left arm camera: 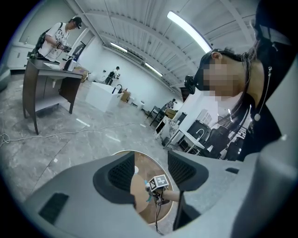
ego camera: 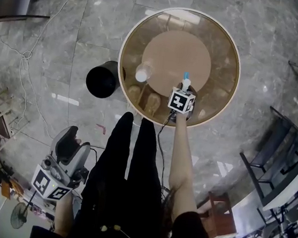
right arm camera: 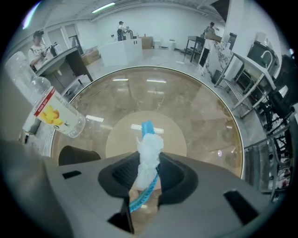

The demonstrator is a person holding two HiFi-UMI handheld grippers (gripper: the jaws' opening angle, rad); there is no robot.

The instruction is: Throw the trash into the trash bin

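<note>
Left gripper (ego camera: 72,135) is held low beside the person's leg, jaws spread with nothing between them. Black trash bin (ego camera: 101,81) stands on the floor just beside the round glass desk (ego camera: 127,43). A clear bottle (ego camera: 143,73) stands on the desk. Right gripper (ego camera: 185,88) is over the desk, jaws pinching the trash (right arm camera: 149,155), apparently crumpled white wrap with a blue strip.

A crumpled white wad of trash (right arm camera: 149,155) with a blue strip is pinched between the jaws of the right gripper (right arm camera: 148,173), above the round glass table (ego camera: 219,70). A clear plastic bottle (right arm camera: 56,111) with a red-and-yellow label stands on the glass. The black trash bin (ego camera: 101,80) stands open on the floor, just beside the table.
</note>
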